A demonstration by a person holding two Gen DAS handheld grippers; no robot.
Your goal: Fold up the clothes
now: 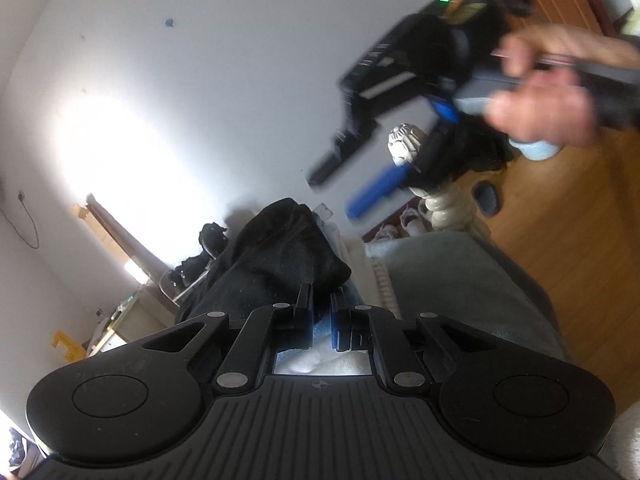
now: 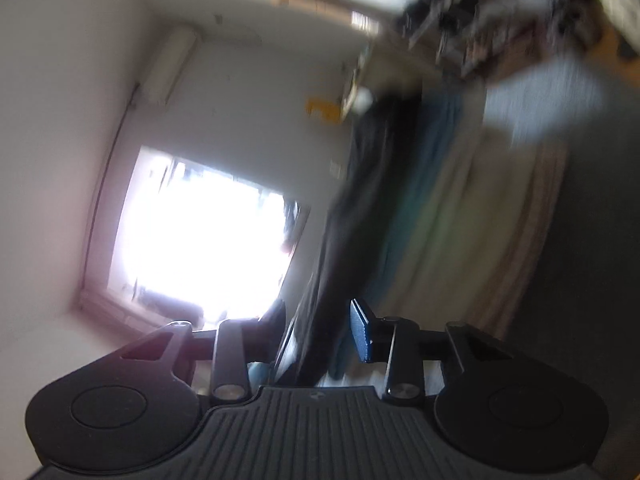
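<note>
A black garment (image 1: pixel 280 252) is heaped up just beyond my left gripper (image 1: pixel 322 300). The fingers stand almost together and the garment's lower edge meets their tips, with light blue cloth (image 1: pixel 320 332) showing under them. My right gripper (image 1: pixel 336 196) hangs in the air to the upper right, held by a hand (image 1: pixel 540 108), its fingers spread with nothing between them. The right wrist view is blurred: the right gripper (image 2: pixel 318 312) is open, and beyond it lie a dark garment (image 2: pixel 372 184), a blue cloth (image 2: pixel 432 152) and a cream cloth (image 2: pixel 500 220) side by side.
A grey cushioned surface (image 1: pixel 460 280) carries the clothes. To its right is a wooden floor (image 1: pixel 560 220) with a dark slipper (image 1: pixel 486 196) and a white carved post (image 1: pixel 404 144). A bright window (image 2: pixel 200 240) and white walls fill the left.
</note>
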